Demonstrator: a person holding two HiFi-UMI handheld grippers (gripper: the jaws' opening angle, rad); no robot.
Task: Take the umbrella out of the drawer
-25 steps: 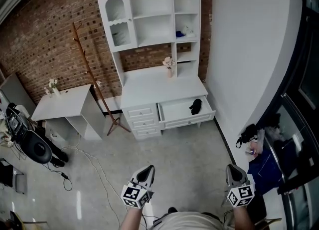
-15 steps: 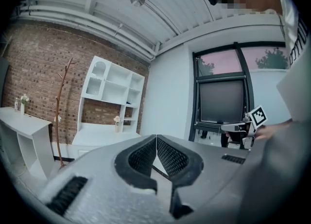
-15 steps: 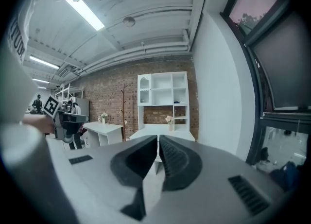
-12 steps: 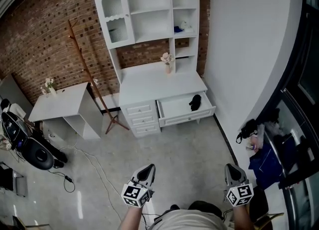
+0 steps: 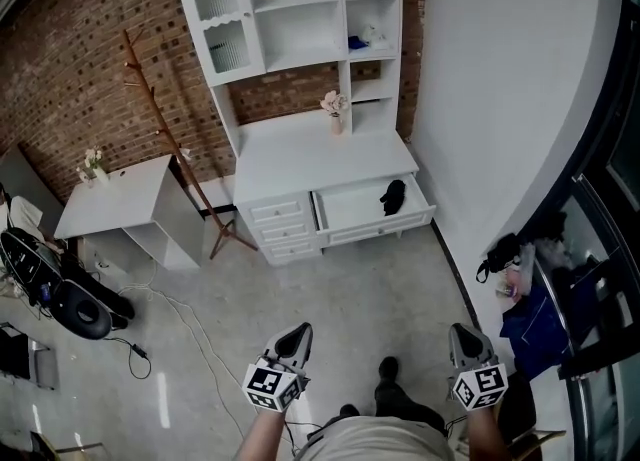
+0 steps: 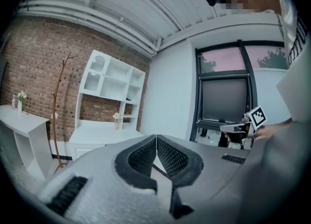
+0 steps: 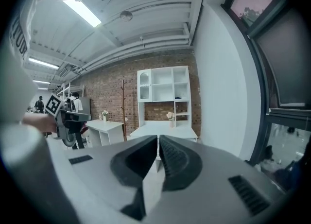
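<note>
A black folded umbrella [image 5: 393,196] lies at the right end of the open white drawer [image 5: 372,221] of the white desk [image 5: 320,161], far ahead in the head view. My left gripper [image 5: 298,333] and right gripper [image 5: 459,334] are low in that view, well short of the desk, both shut with nothing between their jaws. In the left gripper view my left gripper [image 6: 156,137] has its jaws closed, tips meeting, with the desk [image 6: 99,131] small in the distance. The right gripper view shows my right gripper [image 7: 158,138] closed too, facing the desk [image 7: 165,130].
A white hutch [image 5: 290,19] with shelves tops the desk, with a vase of flowers [image 5: 335,109] below it. A wooden coat stand [image 5: 170,139] and a white side table [image 5: 125,204] stand left. Cables [image 5: 185,329] cross the floor. A white wall [image 5: 500,99] and dark bags [image 5: 510,269] lie right.
The desk and hutch have shifted up and grown slightly in the head view as I walk toward them. A shoe has come into view below. Both grippers stay shut.
</note>
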